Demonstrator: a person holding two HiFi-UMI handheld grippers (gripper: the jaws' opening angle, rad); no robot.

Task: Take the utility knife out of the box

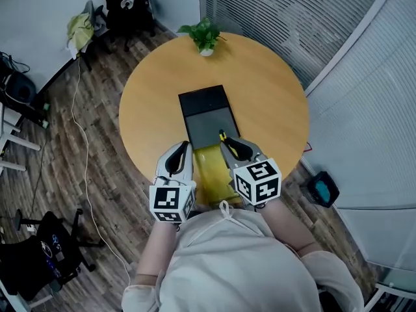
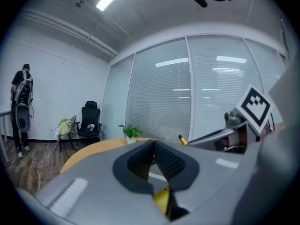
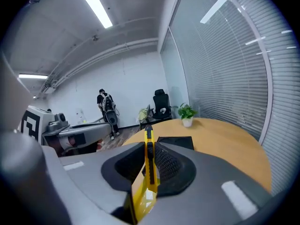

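A yellow utility knife (image 3: 149,165) stands edge-on between the pads of my right gripper (image 3: 148,146), which is shut on it. In the head view the knife's tip (image 1: 223,136) pokes out ahead of the right gripper (image 1: 228,142), held above the near end of the black box (image 1: 204,101) that lies open on the round wooden table (image 1: 273,103). Beside it my left gripper (image 1: 184,147) hovers with its pads (image 2: 140,161) meeting at the tips and nothing seen between them. A yellow sheet-like thing (image 1: 209,171) lies below, between the two grippers.
A small potted plant (image 1: 205,36) stands at the table's far edge. Office chairs (image 1: 123,5) and cables sit on the wooden floor to the left, a dark device (image 1: 322,190) to the right. A person (image 2: 21,104) stands by the far wall. Blinds cover the glass wall (image 1: 292,18).
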